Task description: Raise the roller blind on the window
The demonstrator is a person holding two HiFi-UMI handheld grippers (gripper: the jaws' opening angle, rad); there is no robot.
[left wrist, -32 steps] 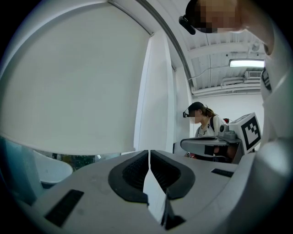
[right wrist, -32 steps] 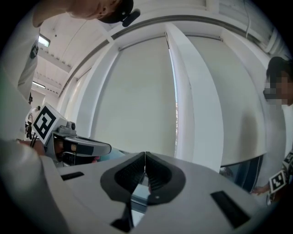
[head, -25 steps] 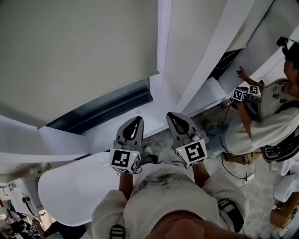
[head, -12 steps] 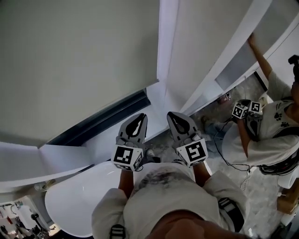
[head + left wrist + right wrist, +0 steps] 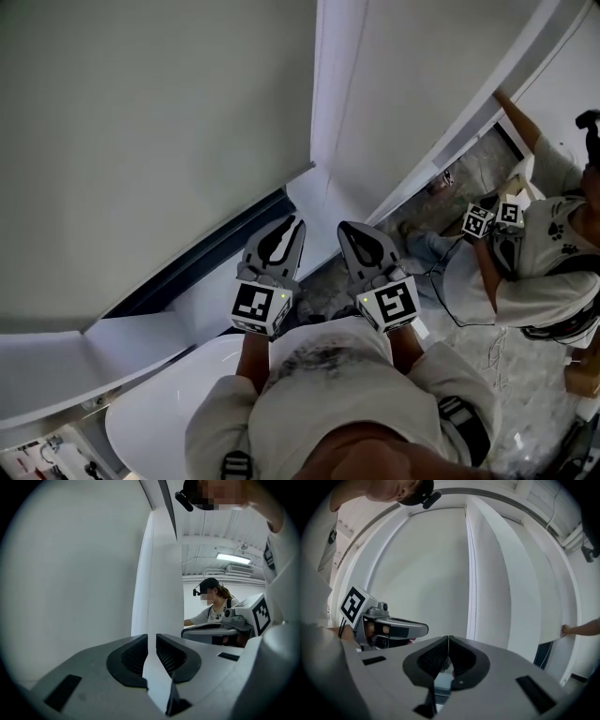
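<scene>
The pale grey fabric roller blind (image 5: pixel 159 141) filled the left of the head view. It hung low over the window, with its bottom edge just above a dark strip of bare window glass (image 5: pixel 220 246), so the raising looked barely begun, if at all. The left gripper (image 5: pixel 151 641) pointed level towards the blind's right edge. Its jaws had just been opening to a narrow gap. Nothing sat between the pads, and only the white upright frame post (image 5: pixel 323 112) showed beyond them.

A thin white bead chain (image 5: pixel 474 583) ran down beside that post, its long axis straight up and down. It lay ahead of the right gripper (image 5: pixel 447 641) and slightly to its right. That gripper's jaws were pressed together on nothing. By my reading the coming move turned on this chain. The right gripper seemed the nearer one, though it would have to part its jaws first.

Open air lay between both grippers and the post, with the blind on one side and a second pale panel on the other. Far right, well apart, another person in a white shirt (image 5: pixel 530 253) reached up to a different panel.
</scene>
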